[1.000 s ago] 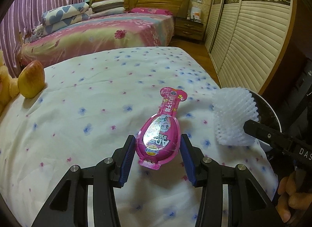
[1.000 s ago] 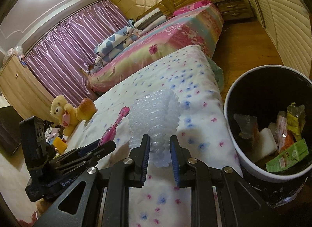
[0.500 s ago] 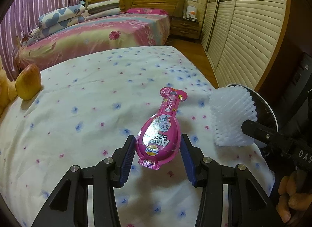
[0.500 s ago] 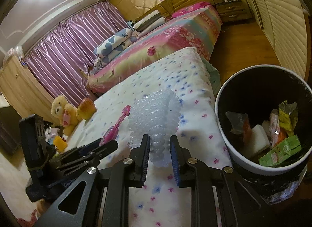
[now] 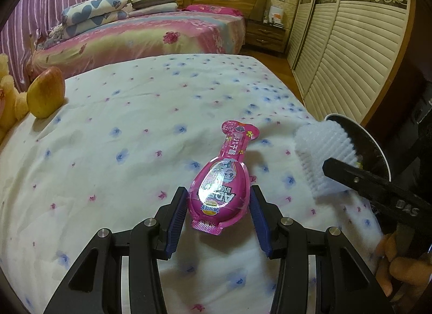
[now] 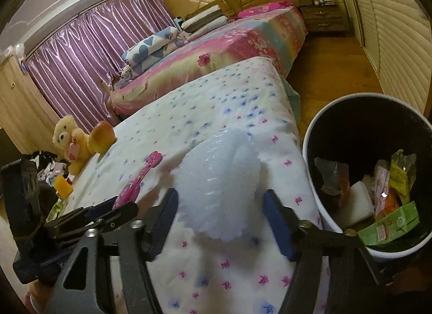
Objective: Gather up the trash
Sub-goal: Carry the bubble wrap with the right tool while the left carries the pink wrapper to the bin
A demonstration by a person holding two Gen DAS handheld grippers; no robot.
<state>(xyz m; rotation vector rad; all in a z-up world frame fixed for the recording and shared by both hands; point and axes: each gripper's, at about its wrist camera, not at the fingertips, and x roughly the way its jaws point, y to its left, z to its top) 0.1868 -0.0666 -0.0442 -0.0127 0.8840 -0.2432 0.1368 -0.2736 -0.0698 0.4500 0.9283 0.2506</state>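
My left gripper is shut on a pink egg-shaped toy packet and holds it just above the flowered bedsheet. The packet's long tab points away from me. My right gripper hovers over the bed's edge beside the bin, and its jaws are opening. A white foam net has sprung out wide between them and is no longer pinched flat. In the left wrist view the same foam net shows beside one dark finger of the right gripper. The black bin has a white rim and holds several wrappers.
A plush apple and a yellow teddy bear sit at the bed's far left. A second bed with folded quilts lies behind. Louvred wardrobe doors and wooden floor run along the right. A hand grips the right tool.
The right jaws have gone from squeezing the foam net thin to standing wide apart, and the net has puffed out. The left gripper keeps the pink packet and has barely shifted.
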